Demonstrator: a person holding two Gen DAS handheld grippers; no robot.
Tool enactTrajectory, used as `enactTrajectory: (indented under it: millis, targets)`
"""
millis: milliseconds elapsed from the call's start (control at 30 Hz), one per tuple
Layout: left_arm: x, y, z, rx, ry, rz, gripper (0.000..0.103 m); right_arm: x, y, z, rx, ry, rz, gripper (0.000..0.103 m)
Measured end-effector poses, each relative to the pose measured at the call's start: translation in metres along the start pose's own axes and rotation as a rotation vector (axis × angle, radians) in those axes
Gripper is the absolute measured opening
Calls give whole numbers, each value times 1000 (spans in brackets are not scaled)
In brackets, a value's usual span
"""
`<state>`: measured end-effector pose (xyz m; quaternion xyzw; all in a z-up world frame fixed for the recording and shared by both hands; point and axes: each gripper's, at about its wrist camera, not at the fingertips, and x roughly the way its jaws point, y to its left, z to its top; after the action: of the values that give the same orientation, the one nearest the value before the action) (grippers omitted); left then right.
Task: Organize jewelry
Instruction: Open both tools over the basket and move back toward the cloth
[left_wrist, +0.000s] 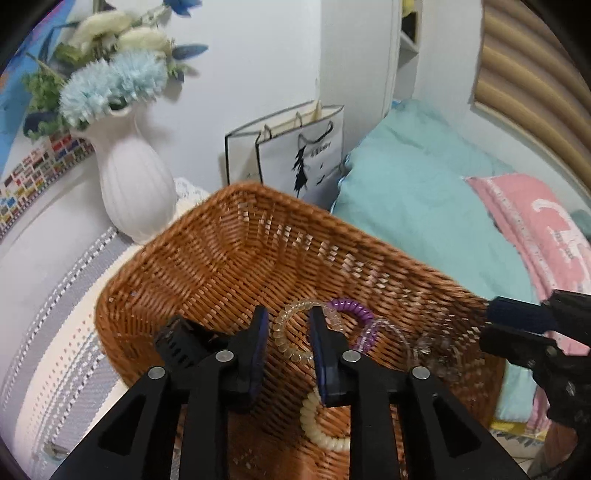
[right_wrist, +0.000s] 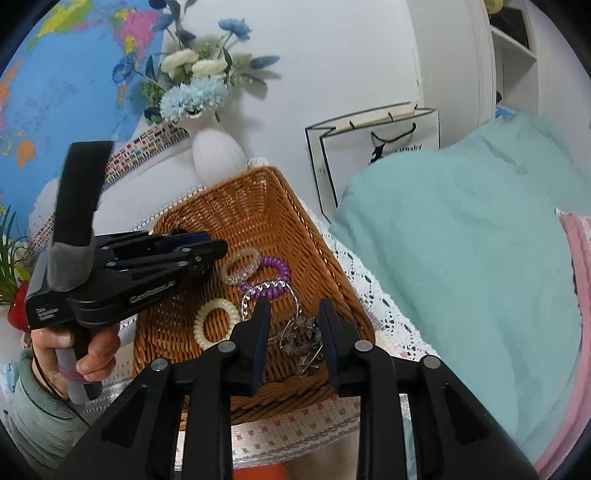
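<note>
Both grippers, left (left_wrist: 288, 332) & right (right_wrist: 293, 325), gape open w/ nothing held over wicker basket (right_wrist: 258, 206) on lace cloth (right_wrist: 373, 288); vase (left_wrist: 136, 184), teal bedding (left_wrist: 417, 206) nearby.

The left tool (left_wrist: 286, 332) has its two fingers held apart, with nothing between them; the right tool (right_wrist: 293, 325) has its fingers apart too, and they hold nothing; the left hand (right_wrist: 70, 354) wraps around the handle of its tool, with the thumb and fingers curled tight; a grey-green sleeve covers the wrist; the right tool's tip shows at the edge of the left view.
</note>
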<state>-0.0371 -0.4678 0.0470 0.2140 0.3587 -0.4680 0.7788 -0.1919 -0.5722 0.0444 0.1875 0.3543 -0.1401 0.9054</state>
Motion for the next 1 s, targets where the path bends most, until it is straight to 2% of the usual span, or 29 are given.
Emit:
enactTrajectory:
  millis: [67,333,467,667,833,1000]
  targets:
    - [-15,2,-2,-2,-30,-3,34,-6,3,1,-3,-11,8,30]
    - [-97,35,-25,-45,-157,15,35,-15,39,2,-74,-27,37,30]
    - [-147,72,-47,-127,-224,38,35,-15,65,3,-116,-30,71,30]
    - [-211,137,-91,-252,-310,139,35,-10,116,4,-196,-22,129,30]
    - [-238,191,-132,-360,-326,203,35,1,167,1,-268,5,185,30]
    - [-244,245,-172,-485,-308,225,35,16,216,-3,-341,34,211,30]
